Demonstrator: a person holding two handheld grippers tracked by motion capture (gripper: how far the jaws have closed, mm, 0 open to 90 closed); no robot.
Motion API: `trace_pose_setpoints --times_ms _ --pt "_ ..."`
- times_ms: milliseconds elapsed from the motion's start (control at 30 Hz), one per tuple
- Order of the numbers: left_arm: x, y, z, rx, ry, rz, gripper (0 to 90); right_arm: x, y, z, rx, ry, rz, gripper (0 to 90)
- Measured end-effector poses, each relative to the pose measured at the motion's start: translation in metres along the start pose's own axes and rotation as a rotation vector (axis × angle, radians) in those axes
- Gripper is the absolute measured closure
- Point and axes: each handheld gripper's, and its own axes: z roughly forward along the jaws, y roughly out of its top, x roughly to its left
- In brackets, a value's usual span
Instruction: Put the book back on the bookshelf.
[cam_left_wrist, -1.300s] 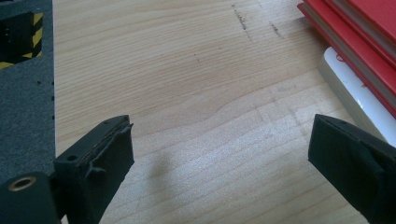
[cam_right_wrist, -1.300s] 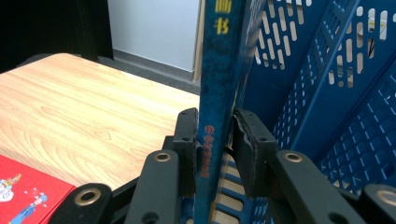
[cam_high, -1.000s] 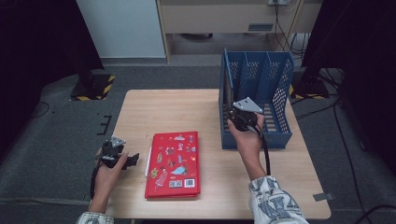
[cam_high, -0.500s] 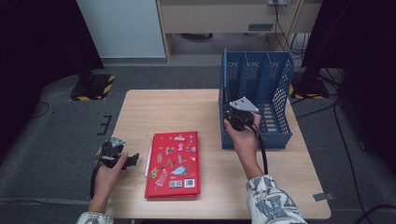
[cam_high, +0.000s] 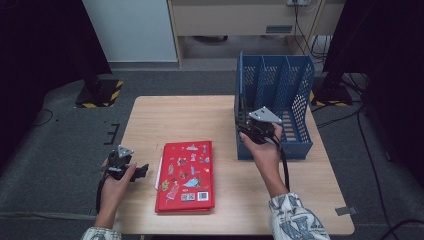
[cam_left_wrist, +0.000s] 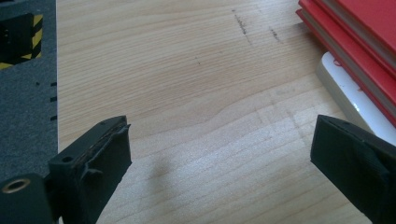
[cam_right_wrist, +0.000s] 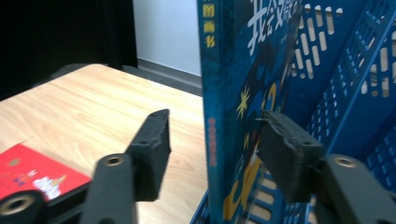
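Observation:
A blue book (cam_right_wrist: 233, 70) stands upright in the left slot of the blue file rack (cam_high: 272, 150). My right gripper (cam_high: 250, 127) is at the rack's front left corner, and its jaws have just been opening. In the right gripper view the right gripper (cam_right_wrist: 215, 121) straddles the book's spine. Its left jaw stands clear of the book, so it is open. A red book (cam_high: 187, 175) with stickers lies flat near the table's front. My left gripper (cam_high: 142, 171) rests open just left of it, with bare wood between the jaws of the left gripper (cam_left_wrist: 219, 135).
The red book (cam_left_wrist: 359, 28) lies on top of others in a stack, with a white flat thing (cam_left_wrist: 345, 88) sticking out under its left edge. The wooden table (cam_high: 180, 120) ends close to the left hand. The rack's other slots hold nothing.
The right hand has barely shifted at the rack's front left corner. The left hand and the red book have stayed where they were.

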Motion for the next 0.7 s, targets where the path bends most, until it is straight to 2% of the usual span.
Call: trace_pose_setpoints --times_ms 233,400,533,700 --pt "-0.007 0.000 -0.004 -0.019 -0.017 0.016 3.6 0.004 -0.010 -0.017 -0.010 0.076 0.016 29.0" --pt "-0.014 0.000 -0.010 -0.041 -0.036 0.019 4.7 0.012 -0.020 -0.031 -0.006 0.123 0.014 22.6" --pt "-0.024 0.000 -0.015 -0.060 -0.081 -0.002 6.5 0.019 -0.032 -0.042 -0.001 0.149 0.025 19.7" --pt "-0.040 -0.001 -0.025 -0.078 -0.113 0.013 9.0 0.029 -0.053 -0.050 0.020 0.188 0.030 18.7"
